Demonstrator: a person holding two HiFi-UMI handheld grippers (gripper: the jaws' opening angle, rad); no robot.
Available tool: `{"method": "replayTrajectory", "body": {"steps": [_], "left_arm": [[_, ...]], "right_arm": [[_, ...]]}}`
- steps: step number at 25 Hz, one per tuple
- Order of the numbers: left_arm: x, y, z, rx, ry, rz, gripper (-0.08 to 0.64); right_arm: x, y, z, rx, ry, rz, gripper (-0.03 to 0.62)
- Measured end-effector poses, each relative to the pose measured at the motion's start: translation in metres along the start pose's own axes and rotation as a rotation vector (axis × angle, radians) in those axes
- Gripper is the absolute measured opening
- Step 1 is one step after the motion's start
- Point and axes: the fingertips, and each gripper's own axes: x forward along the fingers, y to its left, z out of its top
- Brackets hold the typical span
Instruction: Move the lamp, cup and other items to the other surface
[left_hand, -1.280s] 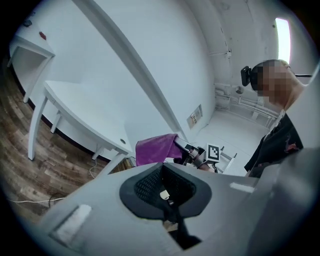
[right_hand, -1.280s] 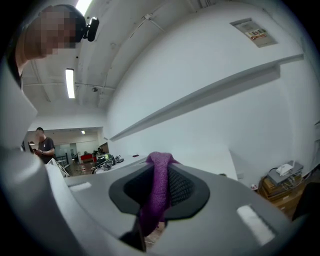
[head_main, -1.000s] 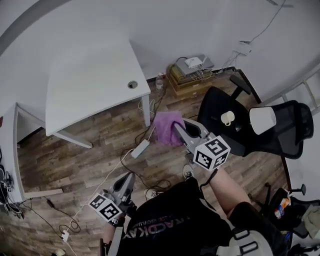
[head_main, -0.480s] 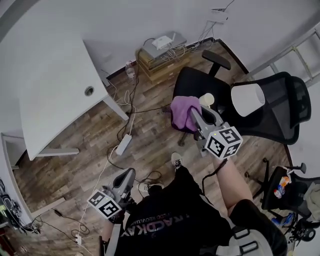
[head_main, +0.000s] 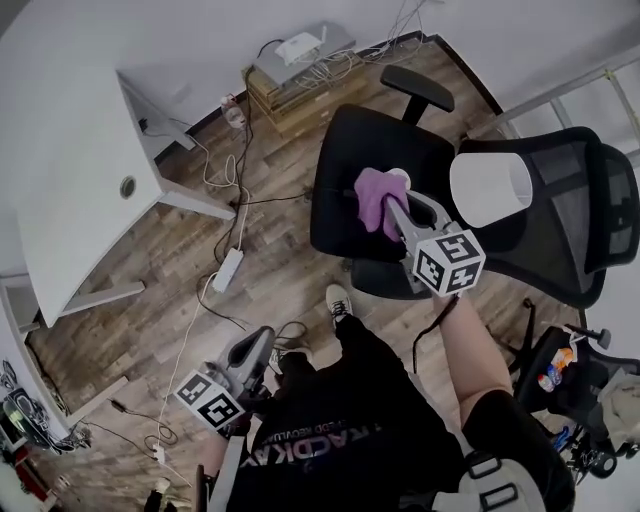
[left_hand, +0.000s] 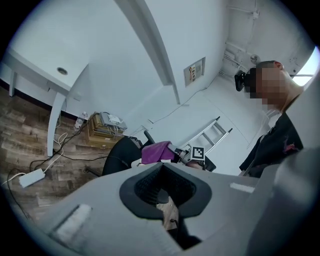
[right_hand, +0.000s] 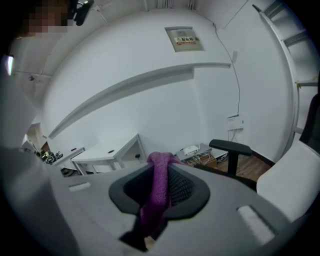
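Note:
My right gripper (head_main: 393, 203) is shut on a purple cloth (head_main: 374, 196), which hangs over the seat of a black office chair (head_main: 350, 150). In the right gripper view the cloth (right_hand: 157, 192) runs up between the jaws of that gripper (right_hand: 160, 172). A cream cup (head_main: 400, 176) peeks out just behind the cloth, mostly hidden. A white lamp shade (head_main: 488, 186) rests on the chair by its mesh back. My left gripper (head_main: 256, 346) hangs low at my left side over the floor, shut with nothing in it. Its own view (left_hand: 162, 175) looks toward the chair and the purple cloth (left_hand: 156, 151).
A white table (head_main: 70, 190) stands at the left. Boxes with a router (head_main: 300, 60) sit by the wall. A power strip (head_main: 227, 270) and cables lie on the wood floor. A second chair (head_main: 565, 365) is at the lower right, a ladder (head_main: 590, 85) behind.
My right gripper has carried the purple cloth from beside the chair to over its seat, and it now covers most of the cup. The left gripper has stayed low at my side.

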Motion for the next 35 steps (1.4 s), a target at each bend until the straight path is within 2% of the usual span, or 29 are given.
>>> {"method": "replayTrajectory", "body": {"steps": [5, 12, 17, 21, 27, 32, 33, 34, 35], "left_arm": [[0.036, 0.001, -0.016, -0.050, 0.018, 0.045, 0.003], [0.039, 0.005, -0.044, -0.117, 0.029, 0.129, 0.003], [0.027, 0.013, -0.052, -0.165, 0.015, 0.183, 0.003], [0.019, 0.018, -0.068, -0.192, 0.003, 0.198, 0.003], [0.009, 0.018, -0.075, -0.200, -0.026, 0.194, 0.003], [0.003, 0.015, -0.067, -0.186, -0.058, 0.167, 0.003], [0.001, 0.014, -0.064, -0.177, -0.064, 0.160, 0.003], [0.000, 0.011, -0.062, -0.166, -0.069, 0.151, 0.003], [-0.002, 0.008, -0.060, -0.153, -0.072, 0.139, 0.003]], "right_arm": [[0.033, -0.034, -0.047, -0.022, 0.149, 0.068, 0.066], [0.069, -0.063, -0.140, -0.080, 0.378, 0.122, 0.066], [0.090, -0.077, -0.185, -0.080, 0.500, 0.111, 0.074], [0.094, -0.085, -0.217, -0.018, 0.574, 0.094, 0.097], [0.081, -0.097, -0.222, 0.041, 0.592, 0.047, 0.137], [0.066, -0.106, -0.196, 0.060, 0.536, 0.004, 0.127], [0.061, -0.108, -0.187, 0.059, 0.515, -0.012, 0.090], [0.056, -0.109, -0.178, 0.057, 0.492, -0.027, 0.013], [0.050, -0.109, -0.167, 0.054, 0.470, -0.038, 0.005]]}}
